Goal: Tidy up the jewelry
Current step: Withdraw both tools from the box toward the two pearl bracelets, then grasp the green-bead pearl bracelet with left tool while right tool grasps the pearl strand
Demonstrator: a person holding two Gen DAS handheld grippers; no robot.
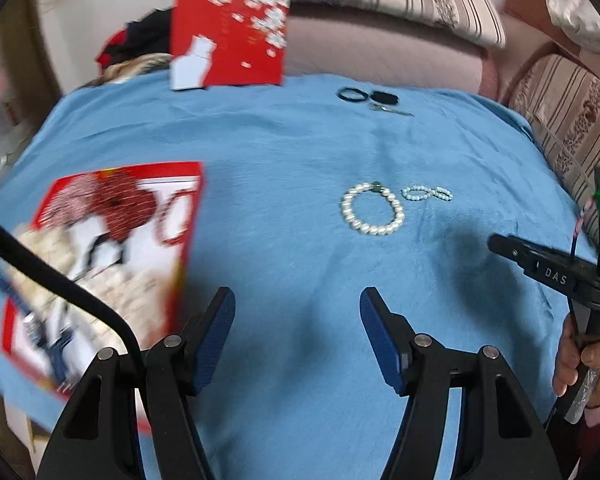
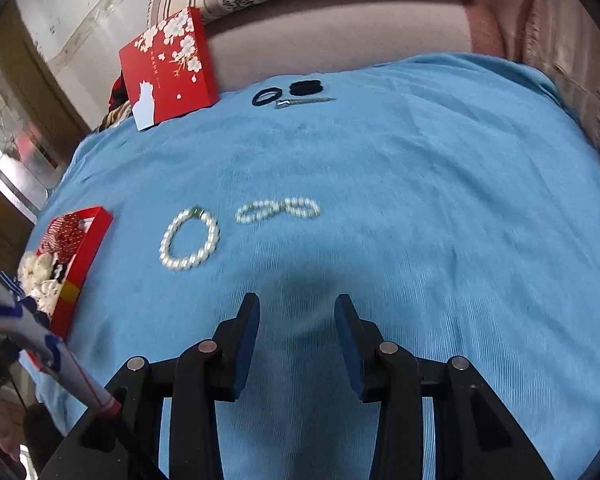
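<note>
Both my claws hang empty over the blue towel-covered counter (image 2: 420,160). The left claw (image 1: 298,308) stands spread with only cloth between its blue pads, and the right claw (image 2: 298,312) is parted too, a little narrower, pinching nothing.

Much of the job looks done, I judge. The open red cardboard jewelry box (image 1: 112,256) sits at the left edge of the counter and already holds red beaded pieces and pale, fluffy-looking ones; motion blur keeps me from naming them more closely. Its red lid with white blossoms and a white cat shape (image 2: 168,68) leans at the far left corner.

What remains is out on the cloth. The round white pearl bracelet with a small green clasp (image 2: 190,238) lies near the middle of the counter, and just beside it, apart, lies the thinner strand of small white pearls folded into a figure-eight (image 2: 278,210). Along the far edge sit two black hair ties (image 2: 288,92) and a slim silver hair clip (image 2: 304,102).

I reckon the two pearl pieces go in next, then the far items, then the lid.
</note>
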